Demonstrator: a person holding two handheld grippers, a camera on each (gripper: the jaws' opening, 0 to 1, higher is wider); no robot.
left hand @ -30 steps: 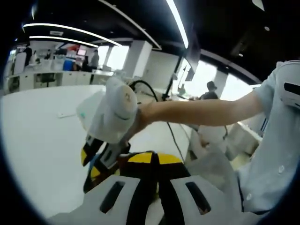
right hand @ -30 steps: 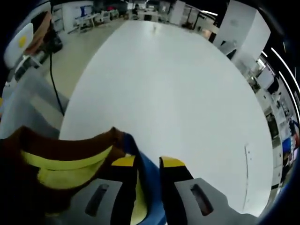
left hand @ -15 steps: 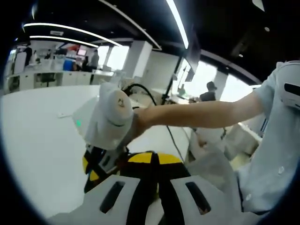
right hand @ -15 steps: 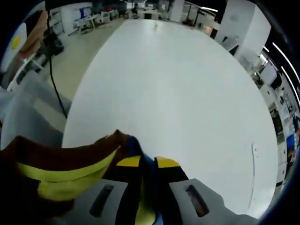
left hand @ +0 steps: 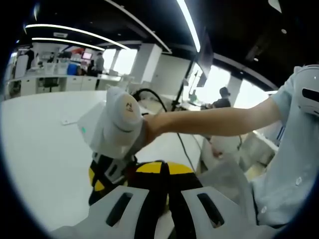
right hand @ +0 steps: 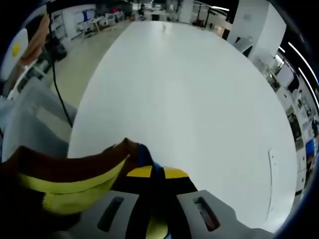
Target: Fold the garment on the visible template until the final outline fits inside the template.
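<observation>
In the left gripper view, the left gripper [left hand: 160, 169] rises from 6 o'clock with its two yellow-tipped jaws pressed together on dark fabric of the garment [left hand: 132, 173], which shows as a brown fold just at 9 o'clock of the jaw tips. At 10 o'clock from those tips, close by, the right gripper [left hand: 102, 175] hangs down with its white housing above and its black and yellow jaws pointing toward the white table [left hand: 40, 149]; whether those jaws are clenched cannot be told here. A person's bare forearm [left hand: 209, 119] runs out toward 3 o'clock from that housing to a light short-sleeved shirt [left hand: 294, 149]. A black cable [left hand: 182, 142] trails behind the arm. Far off at 10 o'clock stand desks and people in an open office.

In the right gripper view, the right gripper [right hand: 155, 173] comes up from 6 o'clock, its jaws clenched with a sliver of blue cloth caught between the yellow tips. The garment [right hand: 65, 172] lies bunched at 9 o'clock of the jaws, brown with a yellow band and a blue edge by the tips, lifted at the near edge of the table [right hand: 199, 89]. The table's white top stretches away toward 12 o'clock. A small pale strip [right hand: 271, 169] lies on it at 3 o'clock.
</observation>
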